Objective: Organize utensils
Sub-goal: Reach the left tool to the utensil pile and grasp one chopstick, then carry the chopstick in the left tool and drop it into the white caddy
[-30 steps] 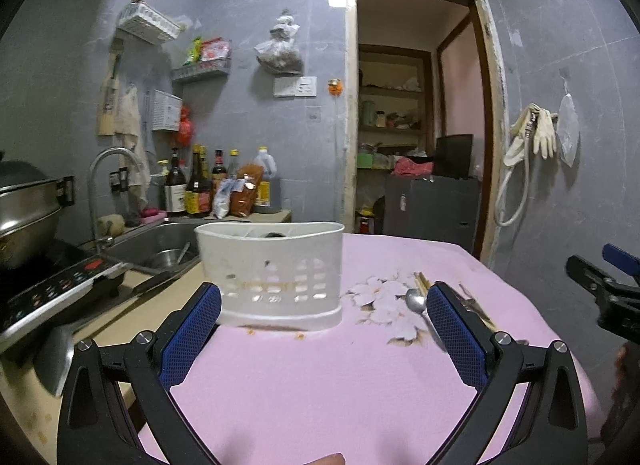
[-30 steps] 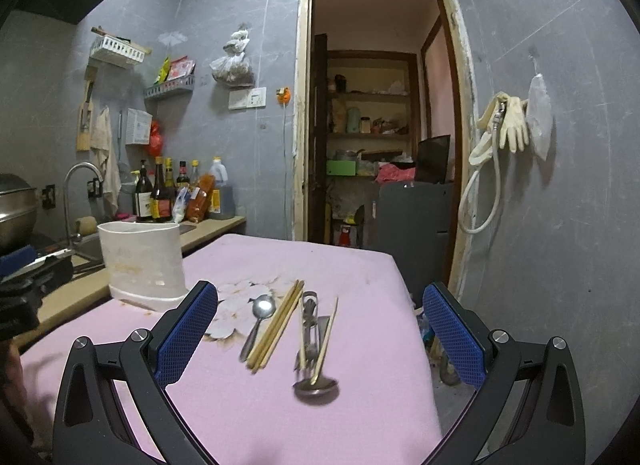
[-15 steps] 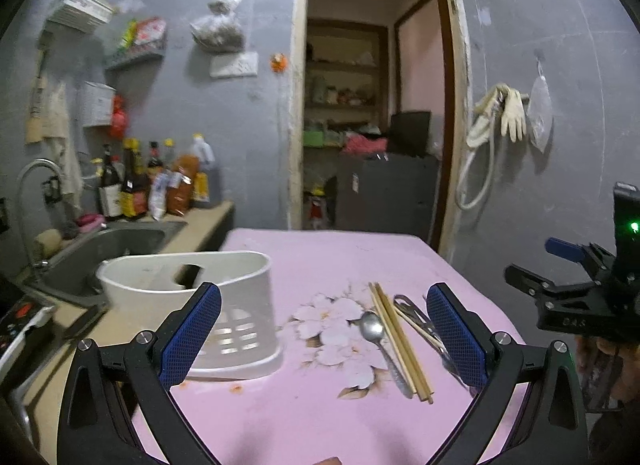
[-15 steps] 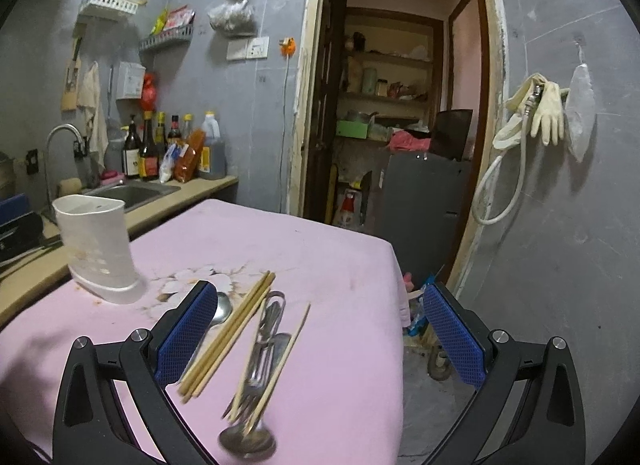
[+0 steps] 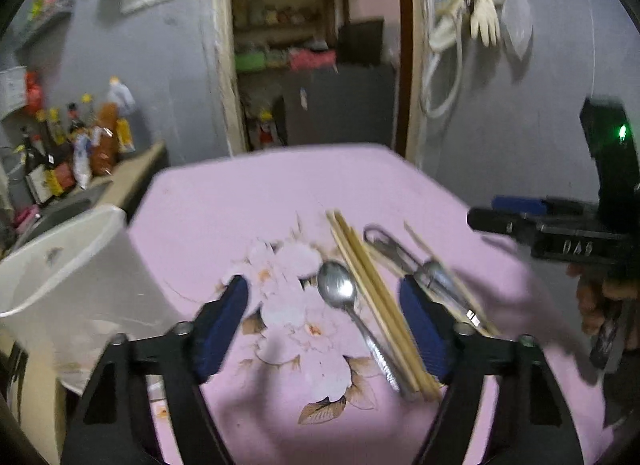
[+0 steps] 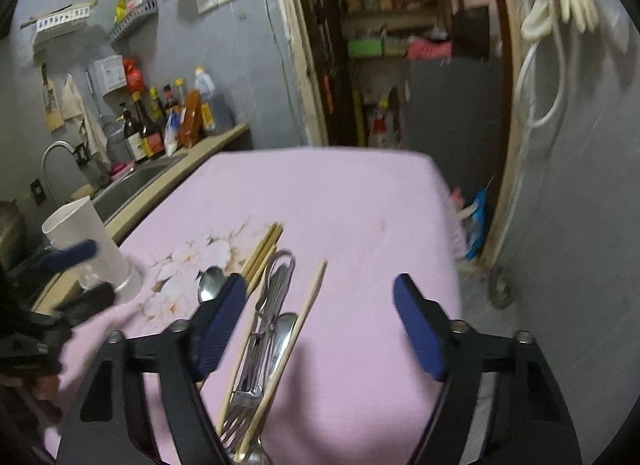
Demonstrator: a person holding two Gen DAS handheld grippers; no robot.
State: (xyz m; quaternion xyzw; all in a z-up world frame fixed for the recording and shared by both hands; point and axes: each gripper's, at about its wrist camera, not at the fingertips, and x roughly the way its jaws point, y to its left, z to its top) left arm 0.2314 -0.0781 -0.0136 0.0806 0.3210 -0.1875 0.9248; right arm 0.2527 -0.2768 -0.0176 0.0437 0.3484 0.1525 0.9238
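Note:
On the pink flowered tablecloth [image 5: 248,201] lie a metal spoon [image 5: 338,289], a bundle of wooden chopsticks [image 5: 372,297] and further metal utensils [image 5: 400,253]. My left gripper [image 5: 323,289] hovers over the spoon and chopsticks; its jaws are closing and the pads touch nothing. A white slotted utensil holder [image 5: 68,273] stands at the left. My right gripper [image 6: 320,285] hangs above a fork bundle [image 6: 272,305] and a single chopstick [image 6: 304,313]. Its jaws are closing too, with nothing gripped. The spoon [image 6: 210,283] and holder [image 6: 88,241] sit to its left.
A counter with a sink [image 6: 136,179], a tap and sauce bottles [image 6: 148,133] runs along the left wall. An open doorway [image 6: 400,65] lies beyond the table's far edge. The table's right edge drops to the floor [image 6: 480,285]. Gloves and a hose hang on the right wall [image 6: 560,13].
Both views have tipped down and swung toward the utensils, which now look larger. The holder has slid to the left of each view. Both pairs of jaws stand narrower than before.

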